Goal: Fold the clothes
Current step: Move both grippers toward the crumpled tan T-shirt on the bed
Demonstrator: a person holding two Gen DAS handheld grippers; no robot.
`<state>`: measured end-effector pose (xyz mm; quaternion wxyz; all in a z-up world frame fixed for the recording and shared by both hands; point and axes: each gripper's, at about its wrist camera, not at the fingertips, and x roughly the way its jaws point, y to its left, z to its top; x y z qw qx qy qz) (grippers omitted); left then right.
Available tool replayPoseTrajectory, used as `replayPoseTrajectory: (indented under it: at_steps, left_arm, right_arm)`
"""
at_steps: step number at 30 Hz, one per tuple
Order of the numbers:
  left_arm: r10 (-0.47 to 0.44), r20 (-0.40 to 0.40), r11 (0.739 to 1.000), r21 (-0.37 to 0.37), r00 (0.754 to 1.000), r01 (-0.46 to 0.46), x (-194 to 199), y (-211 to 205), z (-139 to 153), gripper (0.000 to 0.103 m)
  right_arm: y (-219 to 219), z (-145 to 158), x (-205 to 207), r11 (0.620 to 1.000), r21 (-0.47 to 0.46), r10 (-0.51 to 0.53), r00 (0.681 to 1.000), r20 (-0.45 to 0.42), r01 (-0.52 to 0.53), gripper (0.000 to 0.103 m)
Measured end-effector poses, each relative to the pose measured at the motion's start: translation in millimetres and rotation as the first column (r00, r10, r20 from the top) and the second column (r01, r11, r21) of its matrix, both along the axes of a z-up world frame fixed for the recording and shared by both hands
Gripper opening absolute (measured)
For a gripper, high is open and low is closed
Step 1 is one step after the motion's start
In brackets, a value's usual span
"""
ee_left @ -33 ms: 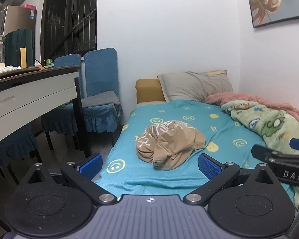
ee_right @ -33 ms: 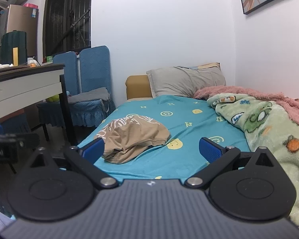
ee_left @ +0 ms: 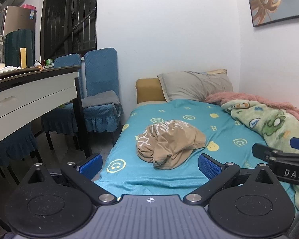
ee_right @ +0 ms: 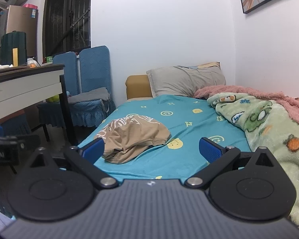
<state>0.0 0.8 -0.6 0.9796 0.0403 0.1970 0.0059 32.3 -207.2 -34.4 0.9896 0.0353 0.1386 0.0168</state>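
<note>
Nearest you, your left gripper point(ee_left: 149, 164) hangs off the foot edge of the bed with its jaws spread wide and nothing between the blue pads; your right gripper point(ee_right: 151, 151) is level with it, just as wide and just as empty. Its black finger also shows at the right edge of the left view, close beside the left one, so the two could knock together if you bring both in at once.

Beyond the jaws lies the crumpled tan cotton garment with a white print point(ee_left: 170, 142), bunched in a heap on the teal smiley-patterned sheet point(ee_left: 219, 127), towards the bed's left edge and nearer the foot than the head. It is not folded. No hem, sleeve or collar shows clearly, so a pinch into the heap may well catch several layers and lift a knot instead of one edge. The sheet is thin and already rippled near the foot edge; a low pinch could drag it up with the cloth. A pull towards the left edge risks the garment sliding to the floor.

Farther off, the green cartoon-print fleece blanket point(ee_right: 269, 127) crowds the right edge, leaving little room to spread the garment.
</note>
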Motion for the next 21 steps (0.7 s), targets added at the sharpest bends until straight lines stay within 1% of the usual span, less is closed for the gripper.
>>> replayPoseTrajectory:
  at_steps: [4,7,9,11,15,21]
  left_arm:
    - [-0.007,0.002,1.0,-0.004,1.0,0.007,0.2,3.0,-2.1,0.103]
    - [-0.013,0.003,1.0,-0.007,1.0,0.013,0.3,5.2,-3.7,0.103]
    - [-0.017,0.015,1.0,-0.01,1.0,0.017,-0.1,8.7,-6.0,0.103]
    - [-0.014,0.02,1.0,0.011,1.0,0.014,-3.6,1.0,-2.5,0.103]
    - [-0.01,0.006,1.0,0.029,1.0,0.01,-0.4,-5.0,-4.6,0.103]
    - [-0.001,0.008,1.0,0.02,1.0,0.0,-1.4,-11.2,1.4,0.103]
  right_arm:
    - [1.0,0.7,0.8,1.0,-0.014,-0.002,1.0,0.003,0.002,0.103]
    - [-4.8,1.3,4.6,1.0,0.027,-0.003,1.0,-0.005,0.004,0.103]
    - [-6.9,2.7,0.5,0.999,0.05,-0.003,1.0,0.008,0.003,0.103]
    - [-9.0,3.5,0.5,0.998,0.057,-0.006,1.0,0.01,0.005,0.103]
    - [-14.1,3.7,2.4,0.997,0.072,-0.018,1.0,0.008,0.017,0.103]
    - [-20.0,8.4,1.9,0.995,0.086,-0.052,0.998,0.023,0.05,0.103]
